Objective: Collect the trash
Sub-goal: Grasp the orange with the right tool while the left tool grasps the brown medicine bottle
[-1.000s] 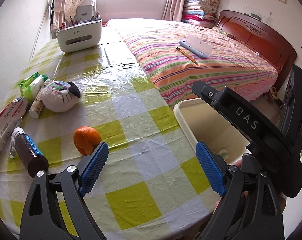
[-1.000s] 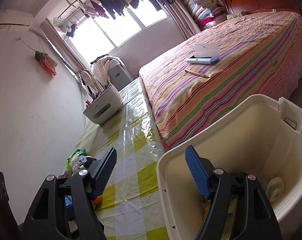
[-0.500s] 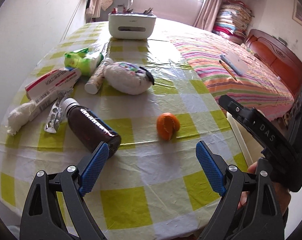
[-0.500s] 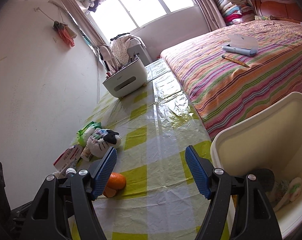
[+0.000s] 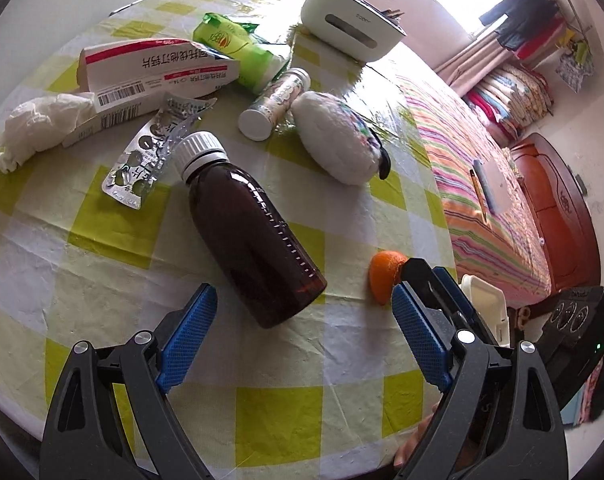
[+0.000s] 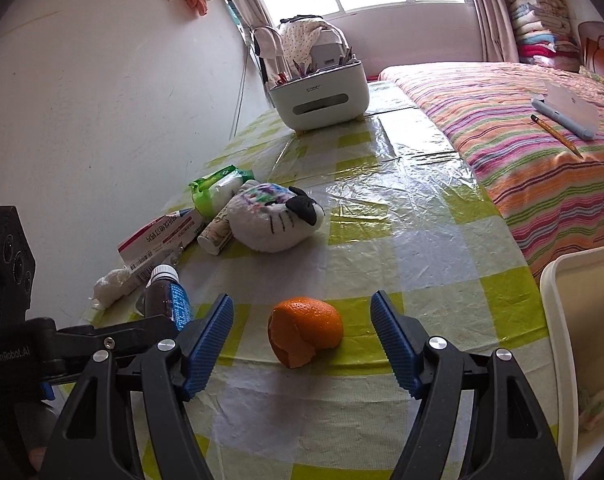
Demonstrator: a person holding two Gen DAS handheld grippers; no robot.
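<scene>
A brown medicine bottle (image 5: 254, 236) with a white cap lies on the checked tablecloth (image 5: 102, 280), just ahead of my open, empty left gripper (image 5: 302, 332); it also shows in the right wrist view (image 6: 164, 294). An orange peel (image 6: 305, 330) lies between the tips of my open, empty right gripper (image 6: 302, 340); in the left wrist view the peel (image 5: 382, 276) sits beside the right gripper's tip. A crumpled tissue (image 5: 38, 124), a foil blister pack (image 5: 150, 160) and a red-and-white medicine box (image 5: 154, 72) lie further left.
A plush cat toy (image 6: 274, 216), a white tube (image 5: 274, 104) and a green wipes pack (image 5: 238, 48) lie mid-table. A white organizer box (image 6: 320, 96) stands at the far end. A cream bin (image 6: 582, 360) stands right of the table, beside the striped bed (image 6: 522, 140).
Both grippers swung left, away from the bin and toward the table. The left now faces the brown bottle up close; the right now frames the orange peel.
</scene>
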